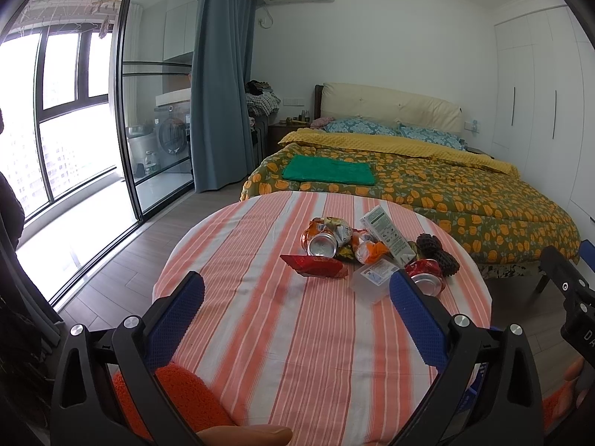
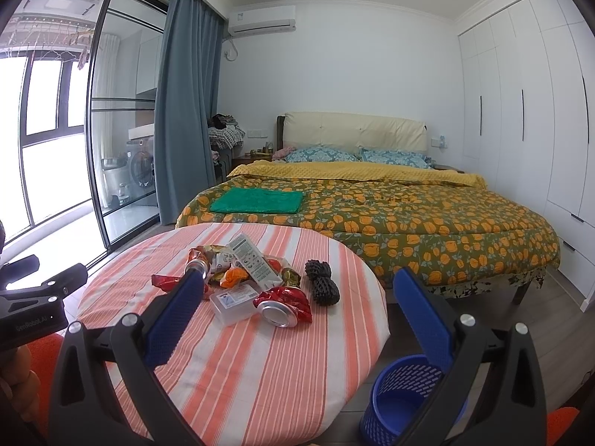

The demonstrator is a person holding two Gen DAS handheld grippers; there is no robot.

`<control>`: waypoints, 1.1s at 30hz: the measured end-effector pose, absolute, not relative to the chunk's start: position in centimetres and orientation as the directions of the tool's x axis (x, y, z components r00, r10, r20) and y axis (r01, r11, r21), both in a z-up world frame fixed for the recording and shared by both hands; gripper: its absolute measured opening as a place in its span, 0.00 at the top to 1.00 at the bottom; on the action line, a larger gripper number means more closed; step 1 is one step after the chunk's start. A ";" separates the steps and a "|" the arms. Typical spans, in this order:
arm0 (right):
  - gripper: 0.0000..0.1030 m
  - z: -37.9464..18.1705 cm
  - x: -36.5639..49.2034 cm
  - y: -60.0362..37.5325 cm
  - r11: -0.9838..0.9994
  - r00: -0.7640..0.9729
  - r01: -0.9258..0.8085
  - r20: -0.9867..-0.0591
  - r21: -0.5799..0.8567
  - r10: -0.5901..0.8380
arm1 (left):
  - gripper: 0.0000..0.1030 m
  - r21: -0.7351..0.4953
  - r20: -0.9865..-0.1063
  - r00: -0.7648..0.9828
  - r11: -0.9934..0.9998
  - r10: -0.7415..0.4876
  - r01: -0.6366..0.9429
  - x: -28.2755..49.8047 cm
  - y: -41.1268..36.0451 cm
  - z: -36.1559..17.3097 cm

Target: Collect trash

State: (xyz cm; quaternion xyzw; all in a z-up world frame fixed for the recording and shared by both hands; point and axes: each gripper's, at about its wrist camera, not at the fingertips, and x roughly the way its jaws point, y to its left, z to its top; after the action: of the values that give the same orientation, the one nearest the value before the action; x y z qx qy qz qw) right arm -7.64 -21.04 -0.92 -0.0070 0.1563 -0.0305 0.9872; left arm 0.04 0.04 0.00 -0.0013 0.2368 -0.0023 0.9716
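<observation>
**Both grippers empty, pile untouched**

Left hand-held gripper [image 1: 296, 295] and right hand-held gripper [image 2: 297, 293]: jaws spread wide, nothing held, hovering short of the trash pile [image 2: 247, 278] at the middle of the striped surface [image 1: 297, 353]. Crushed red can [image 2: 284, 306] at pile's near edge, clear plastic box [image 2: 232, 303] touching it. Blue bin [image 2: 407, 401] on floor, right of pile. Collection seemingly not yet begun; next likely: close on nearest can, carry to bin.

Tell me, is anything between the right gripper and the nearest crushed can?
Nothing visible. The right gripper is open above bare tablecloth, and the can lies just ahead. The clear box touches its left side only.
</observation>
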 end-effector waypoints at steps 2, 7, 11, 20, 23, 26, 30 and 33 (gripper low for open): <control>0.04 -0.9 -7.7 -21.0 0.998 0.949 0.059 -0.308 -0.025 -0.064 | 0.04 -0.003 -0.460 0.888 1.000 -0.005 0.003 0.0 0.0 0.0; 0.04 -1.0 -7.7 -21.0 0.998 0.950 0.059 -0.306 -0.025 -0.064 | 0.04 -0.004 -0.460 0.888 1.000 -0.005 0.003 0.0 0.0 0.0; 0.04 -0.8 -7.8 -21.0 0.998 0.950 0.058 -0.307 -0.025 -0.063 | 0.04 -0.004 -0.461 0.888 1.000 -0.004 0.003 0.1 0.0 0.0; 0.04 -0.7 -7.8 -21.1 0.998 0.950 0.057 -0.307 -0.022 -0.061 | 0.04 -0.003 -0.461 0.887 1.000 -0.005 0.003 0.1 0.0 0.0; 0.04 -0.5 -7.9 -21.1 0.998 0.950 0.057 -0.307 -0.022 -0.061 | 0.04 -0.004 -0.461 0.887 1.000 -0.005 0.003 0.0 0.0 0.0; 0.04 -0.5 -7.9 -21.1 0.998 0.949 0.057 -0.308 -0.022 -0.061 | 0.04 -0.003 -0.461 0.887 1.000 -0.005 0.003 0.1 0.0 0.0; 0.04 -0.5 -7.9 -21.1 0.998 0.949 0.057 -0.308 -0.024 -0.061 | 0.04 -0.004 -0.462 0.887 1.000 -0.005 0.004 0.1 0.0 0.0; 0.04 -0.5 -7.9 -21.1 0.998 0.949 0.057 -0.309 -0.023 -0.062 | 0.04 -0.003 -0.462 0.887 1.000 -0.005 0.003 0.1 0.0 0.0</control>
State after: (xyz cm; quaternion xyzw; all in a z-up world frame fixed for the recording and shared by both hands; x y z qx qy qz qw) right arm -7.88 -21.10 -0.52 -0.0067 0.1565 -0.0301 0.9872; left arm 0.06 0.04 0.00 -0.0012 0.2378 -0.0021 0.9713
